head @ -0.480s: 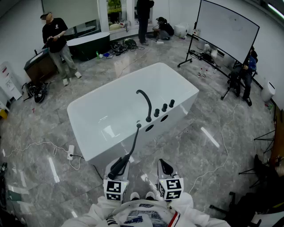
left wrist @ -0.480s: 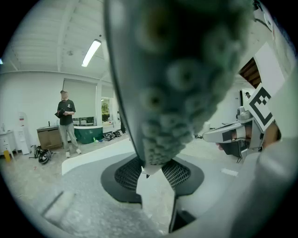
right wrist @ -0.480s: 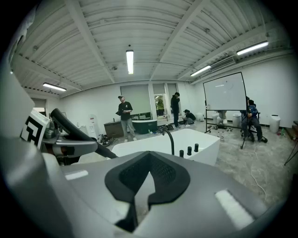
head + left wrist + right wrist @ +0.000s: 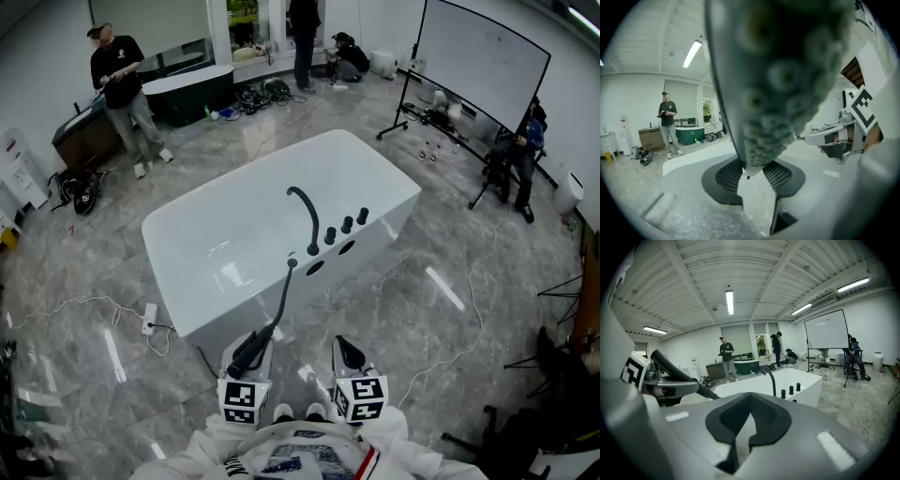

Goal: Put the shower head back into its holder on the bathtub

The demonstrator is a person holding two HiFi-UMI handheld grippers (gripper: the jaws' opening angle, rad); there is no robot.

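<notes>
The white bathtub (image 4: 187, 234) stands ahead of me, with a black curved faucet (image 4: 305, 211) and three black knobs (image 4: 347, 225) on its near rim. A black hose (image 4: 281, 300) runs from a socket on that rim (image 4: 292, 265) down to the black shower head (image 4: 249, 354). My left gripper (image 4: 251, 364) is shut on it, low and short of the tub. In the left gripper view the shower head (image 4: 787, 70) looms over the jaws (image 4: 754, 176), nozzles showing. To its right my right gripper (image 4: 348, 352) (image 4: 749, 416) is shut and empty.
A white power strip (image 4: 150, 319) and cables lie on the grey floor left of the tub. A person (image 4: 117, 80) stands at the back left beside a dark tub (image 4: 187, 94). A whiteboard (image 4: 478, 66) and seated people are at the back right.
</notes>
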